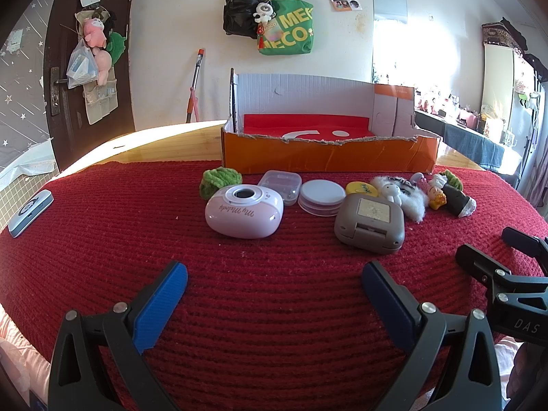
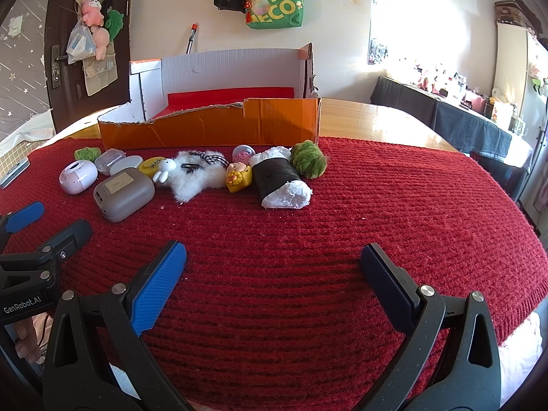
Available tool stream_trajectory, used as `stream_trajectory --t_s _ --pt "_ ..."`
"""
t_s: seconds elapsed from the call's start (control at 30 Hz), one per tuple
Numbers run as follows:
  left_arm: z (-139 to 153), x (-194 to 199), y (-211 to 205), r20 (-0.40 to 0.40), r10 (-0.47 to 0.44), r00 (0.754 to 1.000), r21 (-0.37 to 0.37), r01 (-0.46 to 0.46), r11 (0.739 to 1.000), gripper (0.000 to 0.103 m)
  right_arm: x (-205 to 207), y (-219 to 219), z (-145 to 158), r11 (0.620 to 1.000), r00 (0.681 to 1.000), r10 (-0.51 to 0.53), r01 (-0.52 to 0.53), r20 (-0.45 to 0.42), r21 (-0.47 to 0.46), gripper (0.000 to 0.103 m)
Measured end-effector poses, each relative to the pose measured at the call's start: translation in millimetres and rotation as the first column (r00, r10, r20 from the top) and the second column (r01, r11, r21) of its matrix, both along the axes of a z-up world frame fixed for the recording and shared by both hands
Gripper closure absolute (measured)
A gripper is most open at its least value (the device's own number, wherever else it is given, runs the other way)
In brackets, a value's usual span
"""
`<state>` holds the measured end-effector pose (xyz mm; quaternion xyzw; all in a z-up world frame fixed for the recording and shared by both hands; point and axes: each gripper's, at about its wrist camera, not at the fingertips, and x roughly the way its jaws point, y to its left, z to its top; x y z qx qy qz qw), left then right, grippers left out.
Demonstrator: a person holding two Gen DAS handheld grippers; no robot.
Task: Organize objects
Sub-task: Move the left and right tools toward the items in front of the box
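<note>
The left gripper [image 1: 274, 286] is held low over the red knitted mat [image 1: 274, 308], its blue-padded fingers [image 1: 161, 304] spread wide with nothing between them. The right gripper [image 2: 274, 274] is held the same way, fingers [image 2: 157, 291] spread and empty, just beside the left one.

Ahead of both, a row of small things is laid across the mat, and behind the row the orange cardboard box [image 1: 328, 157] is set with its cut-down front wall toward the fingers; its red floor appears bare.

From the left fingers, the pink My Melody case [image 1: 244, 213] is found straight ahead and slightly left, with the grey case [image 1: 370, 224] ahead to the right; both are apart from the pads, and nothing stands in the way. A round white tin [image 1: 321, 197], a clear plastic box [image 1: 280, 185] and a green knitted scrunchie [image 1: 219, 179] are seen behind them.

From the right fingers, the black-and-white rice-roll toy [image 2: 279, 181] is the nearest thing, ahead and a little left, its long axis running diagonally, far end to the left. A second green scrunchie [image 2: 308, 159] is touching it, and a yellow figurine [image 2: 238, 176] and a white fluffy charm [image 2: 195, 174] lie to its left.

It is judged that the pink and grey cases are better reached by the left gripper, the roll by the right, with the box beyond as the likely destination.
</note>
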<state>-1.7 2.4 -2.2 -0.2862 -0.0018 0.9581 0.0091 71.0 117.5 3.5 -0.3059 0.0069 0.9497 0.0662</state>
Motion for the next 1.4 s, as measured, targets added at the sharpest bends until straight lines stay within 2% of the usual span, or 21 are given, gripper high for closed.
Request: stream_trajectory --t_s 0.6,0.73,0.93,1.1,1.27,1.3,1.4 --pt "3 0 -1 0.017 -0.002 1.000 -0.004 0.002 1.000 0.000 -1 1 0 1.000 1.000 -0.012 0.012 0.015 -0.005 0.000" --pt "11 -2 -3 0.019 -0.005 1.000 -0.006 0.005 1.000 0.000 -6 -1 4 1.000 0.999 -0.007 0.008 0.040 -0.011 0.000" --pt "32 -10 -8 0.002 -0.013 1.000 -0.006 0.013 1.000 0.000 -15 5 18 1.000 0.999 -0.016 0.017 0.028 -0.025 0.000" --pt "39 -30 -18 0.046 -0.010 0.999 0.007 0.010 1.000 0.000 -31 16 31 0.999 0.999 -0.044 0.045 0.030 -0.031 0.000" --pt "38 -47 -30 0.107 -0.025 0.994 0.025 0.023 0.999 0.002 -50 30 33 0.998 0.995 -0.058 0.061 0.083 -0.027 0.000" --pt "38 -50 -32 0.120 -0.029 0.992 0.021 0.027 0.999 0.003 -53 34 32 0.977 0.973 -0.208 0.212 0.098 -0.033 0.001" --pt "35 -58 -37 0.153 -0.043 0.987 0.017 0.041 0.999 0.004 -56 41 28 0.977 0.970 -0.206 0.212 0.125 -0.032 0.003"
